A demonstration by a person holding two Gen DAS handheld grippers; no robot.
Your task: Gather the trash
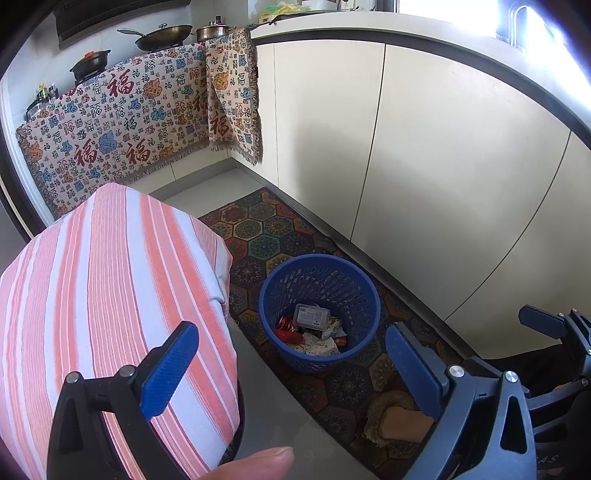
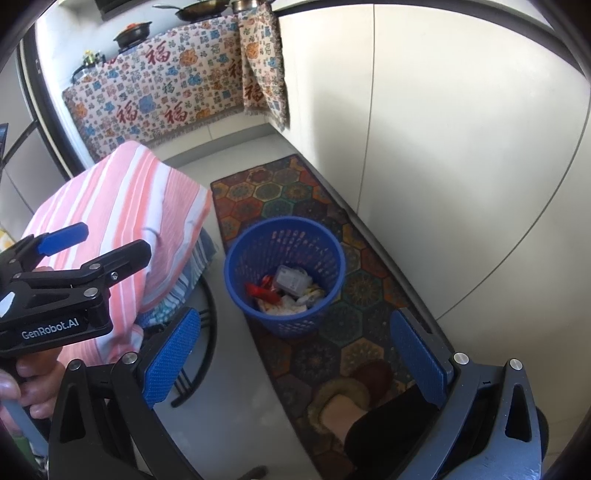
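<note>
A blue perforated waste basket (image 1: 364, 291) stands on a patterned rug; it also shows in the right wrist view (image 2: 334, 254). Inside lie a clear plastic box (image 1: 312, 315), red wrappers (image 1: 286, 328) and crumpled paper (image 1: 321, 347); the box (image 2: 291, 278) shows in the right view too. My left gripper (image 1: 291, 369) is open and empty, held above and in front of the basket. My right gripper (image 2: 295, 354) is open and empty, also above the basket's near side. The left gripper (image 2: 74, 243) shows at the left of the right wrist view.
A table under a pink-striped cloth (image 1: 110, 302) stands left of the basket. White cabinet doors (image 1: 443, 166) run along the right. A patterned rug (image 1: 266, 236) covers the floor. My slippered foot (image 1: 399, 421) is on the rug. Pots (image 1: 162, 35) sit on a cloth-draped counter behind.
</note>
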